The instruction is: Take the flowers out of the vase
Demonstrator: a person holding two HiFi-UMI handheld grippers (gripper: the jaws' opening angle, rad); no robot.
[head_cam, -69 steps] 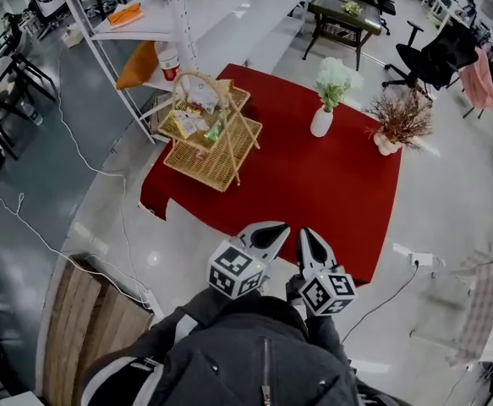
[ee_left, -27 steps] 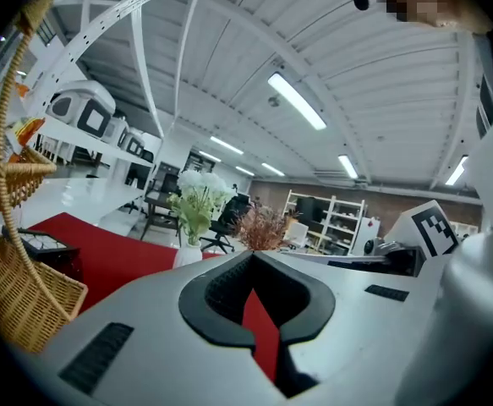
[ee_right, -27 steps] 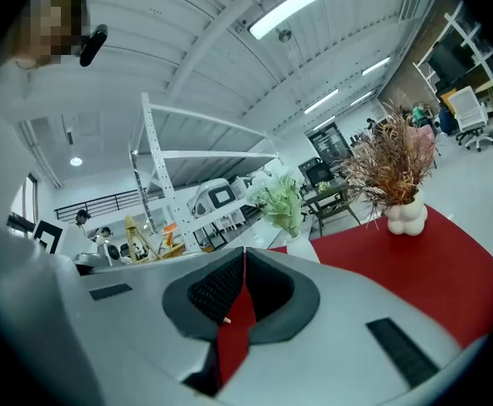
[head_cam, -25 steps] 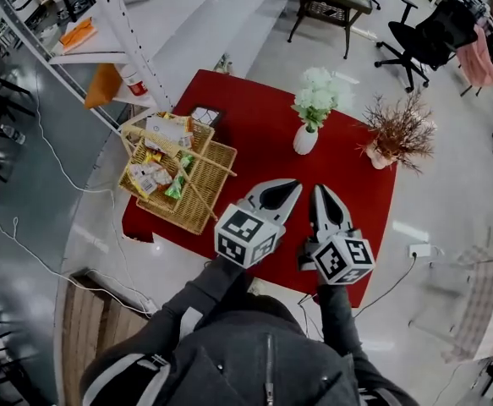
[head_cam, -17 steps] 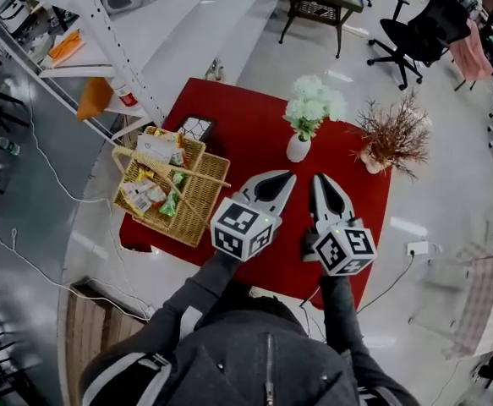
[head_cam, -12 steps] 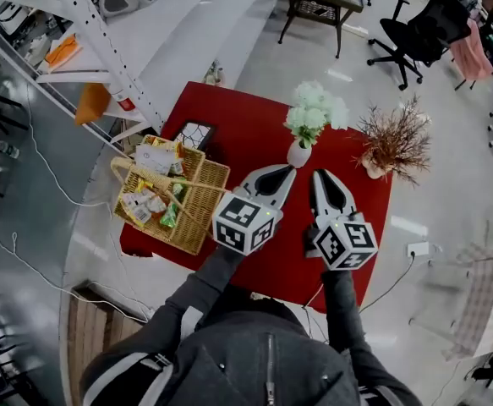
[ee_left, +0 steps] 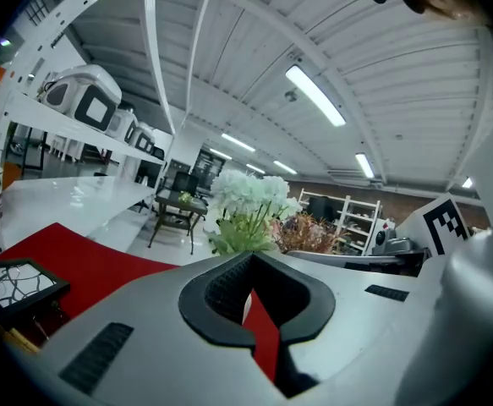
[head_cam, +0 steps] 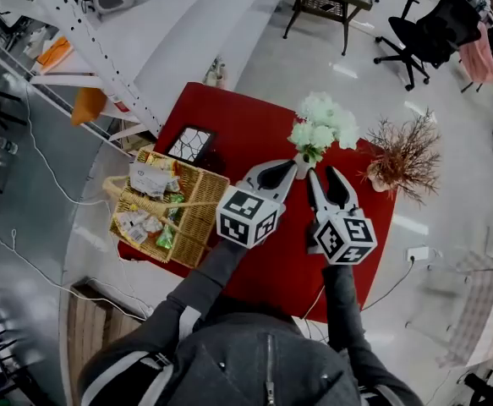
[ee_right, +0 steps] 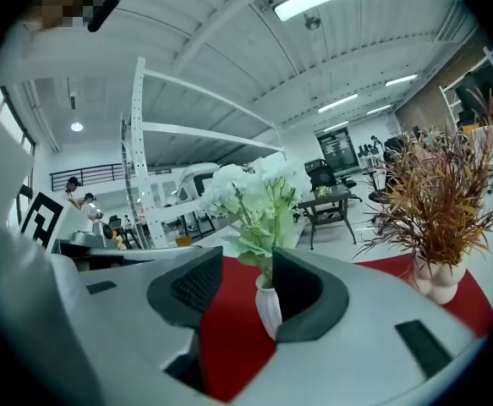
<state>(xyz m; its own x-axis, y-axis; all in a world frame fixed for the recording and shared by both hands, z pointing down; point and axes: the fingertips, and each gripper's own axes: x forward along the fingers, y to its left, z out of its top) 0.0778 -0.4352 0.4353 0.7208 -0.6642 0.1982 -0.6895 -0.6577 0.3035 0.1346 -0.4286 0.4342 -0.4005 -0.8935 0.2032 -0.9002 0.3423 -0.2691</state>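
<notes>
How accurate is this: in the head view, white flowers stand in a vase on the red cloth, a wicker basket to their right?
Wrong side: the head view shows the wicker basket to the left of the white flowers. They do stand in the vase on the red cloth.

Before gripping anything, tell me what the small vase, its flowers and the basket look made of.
Small vase: likely glazed ceramic, smooth white with a soft sheen. Flowers: possibly artificial, fabric or plastic; uniform white blooms, unconfirmed. Basket: woven wicker or rattan, matte tan, visible weave.
</notes>
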